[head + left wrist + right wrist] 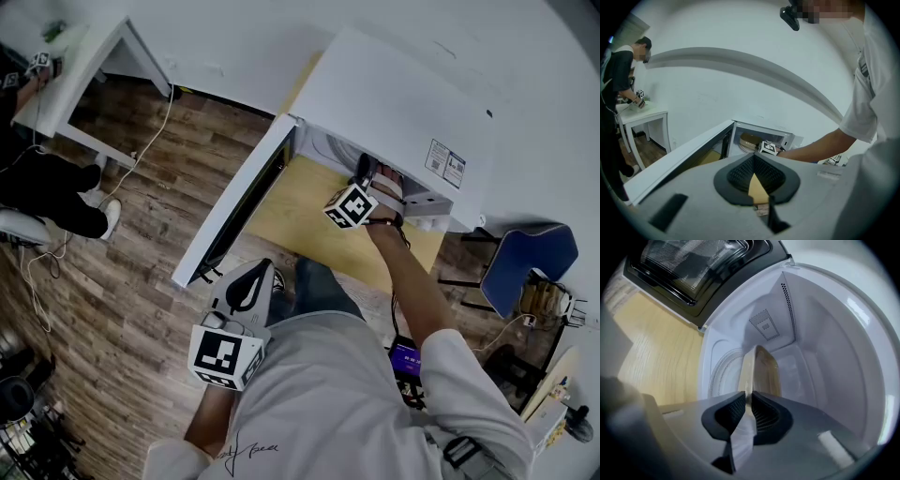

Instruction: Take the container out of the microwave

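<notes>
The white microwave (394, 103) stands on a pale wooden table (291, 211) with its door (234, 202) swung open to the left. Inside, a tan lidded container (761, 376) sits on the glass turntable (723, 376). My right gripper (749, 404) reaches into the cavity, and its pads are shut on the container's near rim. From the head view only its marker cube (352, 204) and the forearm show at the opening. My left gripper (248, 281) hangs back in front of the door, shut on nothing. From the left gripper (753, 161) view the container (749, 140) shows inside the cavity.
The open door (693, 263) juts out at the left of the cavity. A white side table (84, 66) and another person (47, 187) are at the far left. A blue chair (530, 258) stands to the right, and cables trail over the wooden floor (122, 281).
</notes>
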A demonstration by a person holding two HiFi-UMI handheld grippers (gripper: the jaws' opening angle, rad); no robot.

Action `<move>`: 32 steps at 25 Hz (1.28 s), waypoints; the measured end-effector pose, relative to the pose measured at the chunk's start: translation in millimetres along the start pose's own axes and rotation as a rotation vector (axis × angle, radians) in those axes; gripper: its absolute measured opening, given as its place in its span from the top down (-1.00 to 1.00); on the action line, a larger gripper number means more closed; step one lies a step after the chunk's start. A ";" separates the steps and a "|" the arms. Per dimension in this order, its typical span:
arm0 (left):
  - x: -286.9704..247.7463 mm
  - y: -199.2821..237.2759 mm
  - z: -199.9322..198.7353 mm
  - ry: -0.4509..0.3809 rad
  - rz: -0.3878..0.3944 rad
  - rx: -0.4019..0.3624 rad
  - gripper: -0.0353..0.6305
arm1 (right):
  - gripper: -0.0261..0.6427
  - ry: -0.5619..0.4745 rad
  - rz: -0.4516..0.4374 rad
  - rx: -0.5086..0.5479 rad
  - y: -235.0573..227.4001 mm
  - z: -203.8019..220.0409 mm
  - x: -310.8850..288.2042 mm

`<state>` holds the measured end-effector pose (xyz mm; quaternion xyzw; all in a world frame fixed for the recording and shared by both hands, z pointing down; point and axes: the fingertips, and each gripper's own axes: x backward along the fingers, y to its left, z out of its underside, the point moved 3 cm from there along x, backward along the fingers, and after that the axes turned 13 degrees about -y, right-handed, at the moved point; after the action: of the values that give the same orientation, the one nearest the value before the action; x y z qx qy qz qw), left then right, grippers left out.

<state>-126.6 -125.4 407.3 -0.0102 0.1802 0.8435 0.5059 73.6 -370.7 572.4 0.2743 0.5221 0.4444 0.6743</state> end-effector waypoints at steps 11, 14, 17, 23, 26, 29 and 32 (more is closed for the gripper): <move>8.0 0.8 -1.2 -0.015 0.015 -0.004 0.90 | 0.75 -0.003 -0.016 -0.031 0.5 -3.8 16.1; 12.0 2.2 -1.7 -0.021 0.019 -0.005 0.90 | 0.75 0.002 -0.016 -0.039 1.2 -4.1 21.2; 15.6 2.8 -1.7 -0.024 0.027 -0.008 0.90 | 0.75 0.014 -0.013 -0.050 3.1 -1.5 25.9; 25.3 2.7 -1.7 -0.030 0.036 -0.013 0.90 | 0.75 0.017 -0.013 -0.066 4.4 -4.2 39.2; 28.6 1.9 -3.4 -0.041 0.045 -0.011 0.90 | 0.75 0.015 -0.017 -0.079 5.0 -5.1 45.3; 33.3 2.1 -5.9 -0.054 0.053 -0.004 0.91 | 0.75 0.009 -0.028 -0.093 6.9 -7.6 52.2; 37.8 1.0 -4.7 -0.053 0.061 -0.007 0.91 | 0.75 0.007 -0.028 -0.095 6.8 -9.4 60.6</move>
<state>-146.7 -95.2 395.7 0.0158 0.1639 0.8590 0.4847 66.2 -314.8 547.3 0.2331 0.5066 0.4603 0.6908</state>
